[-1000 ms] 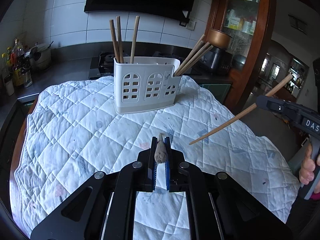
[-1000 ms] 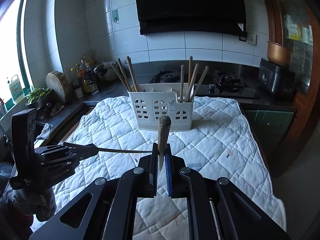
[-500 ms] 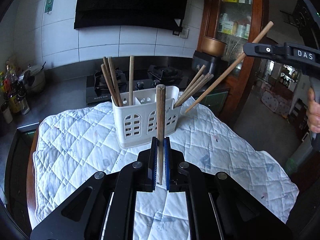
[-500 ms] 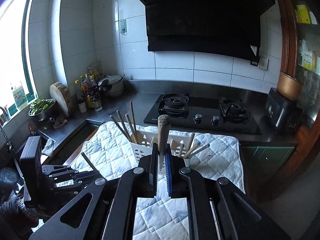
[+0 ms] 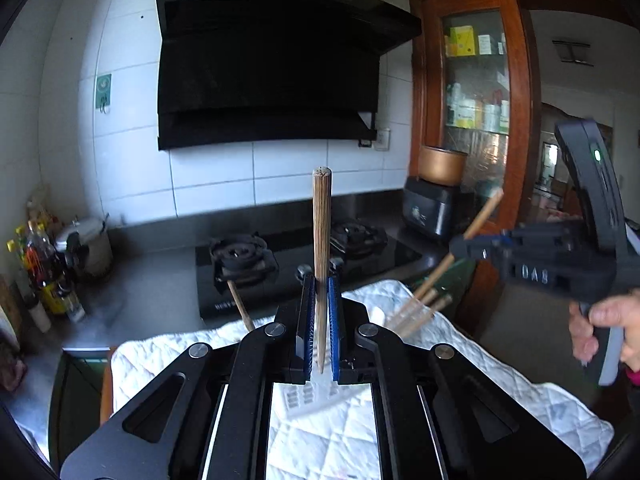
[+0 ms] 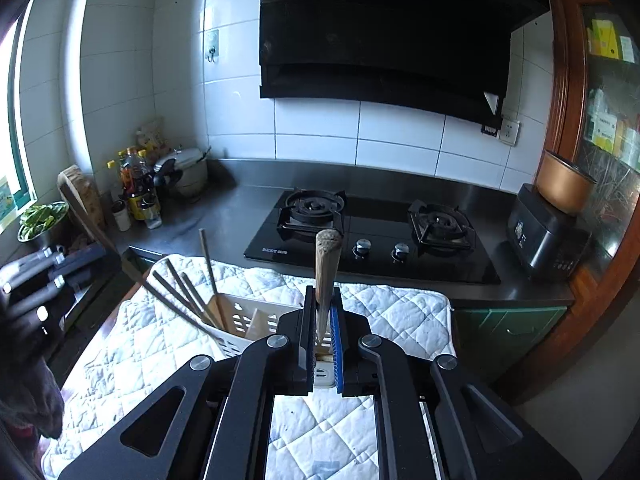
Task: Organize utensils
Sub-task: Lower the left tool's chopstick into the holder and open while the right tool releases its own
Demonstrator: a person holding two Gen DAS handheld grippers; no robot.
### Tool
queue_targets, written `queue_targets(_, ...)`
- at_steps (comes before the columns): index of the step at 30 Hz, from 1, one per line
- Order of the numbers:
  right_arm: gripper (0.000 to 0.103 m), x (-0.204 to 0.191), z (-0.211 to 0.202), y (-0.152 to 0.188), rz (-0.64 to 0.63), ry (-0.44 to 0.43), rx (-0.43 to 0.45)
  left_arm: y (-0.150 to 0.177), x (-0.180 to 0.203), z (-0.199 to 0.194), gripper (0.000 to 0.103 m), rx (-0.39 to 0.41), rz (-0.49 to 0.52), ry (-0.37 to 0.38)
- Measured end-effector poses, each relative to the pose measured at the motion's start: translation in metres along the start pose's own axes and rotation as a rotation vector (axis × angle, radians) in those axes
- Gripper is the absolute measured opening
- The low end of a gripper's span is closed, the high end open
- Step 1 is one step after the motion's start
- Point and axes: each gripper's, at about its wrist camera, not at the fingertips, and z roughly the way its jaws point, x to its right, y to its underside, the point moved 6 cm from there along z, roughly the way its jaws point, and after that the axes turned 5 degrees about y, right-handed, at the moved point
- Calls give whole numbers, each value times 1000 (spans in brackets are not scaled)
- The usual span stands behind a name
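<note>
My left gripper [image 5: 319, 320] is shut on a wooden chopstick [image 5: 321, 240] that stands upright between the blue pads. My right gripper [image 6: 323, 328] is shut on another wooden chopstick [image 6: 327, 264], also upright. Both grippers hover over the white slotted utensil holder [image 6: 240, 320], which stands on the quilted cloth. The holder's lower wall shows between my left fingers [image 5: 308, 396]. Several chopsticks [image 6: 188, 292] lean in its left compartment, and others [image 5: 420, 304] lean at its right end. In the left wrist view the right gripper [image 5: 460, 246] holds its chopstick tilted above those.
A white quilted cloth [image 6: 400, 312] covers the table. Behind it is a steel counter with a black gas hob [image 6: 372, 236], bottles and a pressure cooker [image 6: 180, 168] at the left, a black rice cooker [image 6: 548, 236] at the right, and a wooden cabinet [image 5: 476, 92].
Both grippers have risen and moved forward over the holder, each still holding its chopstick. The holder has dropped low in both views and is mostly hidden under the fingers.
</note>
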Motion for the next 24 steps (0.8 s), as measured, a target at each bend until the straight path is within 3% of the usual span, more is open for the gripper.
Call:
queue_targets(10,7,3,38,12,-8,2,-63,8,-15,49,5,-58,-42,-48)
queue_targets(18,7,-1,59,23,-22,4,-105,26,-29,73,5,-128,-58,-54)
queue_targets(24,7,-1,70,26,-27,18,-126,28,-29,78,5,-135,-42,-57)
